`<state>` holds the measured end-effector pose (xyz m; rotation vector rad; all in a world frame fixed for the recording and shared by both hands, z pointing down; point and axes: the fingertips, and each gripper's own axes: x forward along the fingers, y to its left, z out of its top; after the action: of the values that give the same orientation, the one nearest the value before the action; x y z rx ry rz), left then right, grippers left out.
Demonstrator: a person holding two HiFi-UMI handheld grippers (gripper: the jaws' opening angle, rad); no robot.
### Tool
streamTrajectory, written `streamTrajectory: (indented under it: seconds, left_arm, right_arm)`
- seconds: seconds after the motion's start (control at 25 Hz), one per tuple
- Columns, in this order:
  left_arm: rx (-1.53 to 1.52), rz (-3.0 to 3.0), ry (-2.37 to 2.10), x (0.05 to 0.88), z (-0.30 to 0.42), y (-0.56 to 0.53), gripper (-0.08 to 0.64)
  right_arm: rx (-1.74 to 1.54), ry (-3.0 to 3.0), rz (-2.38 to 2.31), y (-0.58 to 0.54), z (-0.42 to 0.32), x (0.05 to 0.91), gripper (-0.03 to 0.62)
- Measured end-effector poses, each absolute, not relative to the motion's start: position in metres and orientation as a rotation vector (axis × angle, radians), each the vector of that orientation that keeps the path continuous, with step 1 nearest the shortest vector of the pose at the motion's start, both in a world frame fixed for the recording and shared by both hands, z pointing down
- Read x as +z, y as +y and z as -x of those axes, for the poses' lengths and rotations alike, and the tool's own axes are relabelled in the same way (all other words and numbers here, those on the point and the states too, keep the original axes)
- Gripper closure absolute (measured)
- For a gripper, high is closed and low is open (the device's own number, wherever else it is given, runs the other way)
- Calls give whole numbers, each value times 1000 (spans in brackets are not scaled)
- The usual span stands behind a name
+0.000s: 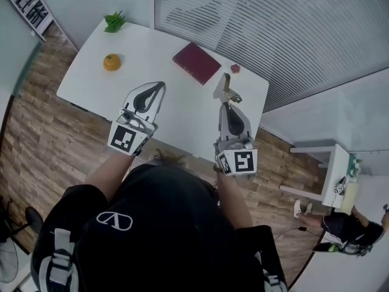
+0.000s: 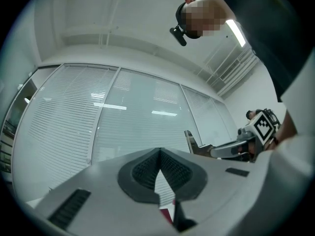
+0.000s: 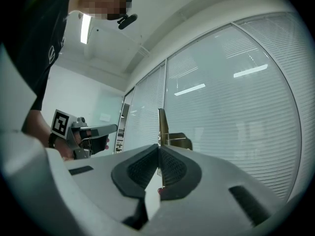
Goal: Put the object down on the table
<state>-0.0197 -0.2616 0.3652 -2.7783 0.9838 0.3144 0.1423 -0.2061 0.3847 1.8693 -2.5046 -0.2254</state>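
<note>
Now, over the white table (image 1: pixel 91 81) beside blinds (image 1: pixel 273 23), left fingers (image 2: pixel 142 172) meet empty; right fingers (image 3: pixel 173 170) pinch the object (image 3: pixel 162 127).

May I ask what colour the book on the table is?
Dark red; the book shows best in the head view.

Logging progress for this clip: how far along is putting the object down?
Done: nothing set down yet. In hand: the right gripper is shut on a metal object over the white table; the left gripper is shut, empty. Left: lower it and release.
</note>
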Motion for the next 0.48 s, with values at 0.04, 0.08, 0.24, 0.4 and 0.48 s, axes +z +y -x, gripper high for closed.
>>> streamTrajectory:
  seconds: [0.04, 0.08, 0.24, 0.4, 0.48]
  left_arm:
    - [307, 2778, 987, 366, 18, -261, 555]
    - [306, 2777, 991, 366, 17, -261, 555]
    - [314, 2773, 1009, 363, 16, -262, 555]
    - [311, 2770, 1019, 362, 17, -258, 555]
    - [303, 2766, 1024, 363, 18, -258, 555]
  right_arm:
    - [-215, -2508, -1860, -207, -144, 387, 586]
    - [-196, -2513, -1853, -209, -147, 391, 586]
    - [50, -2562, -1823, -229, -159, 429, 586]
    - [585, -2620, -1818, -254, -178, 500, 586]
    - [901, -2616, -1783, -268, -183, 540, 586]
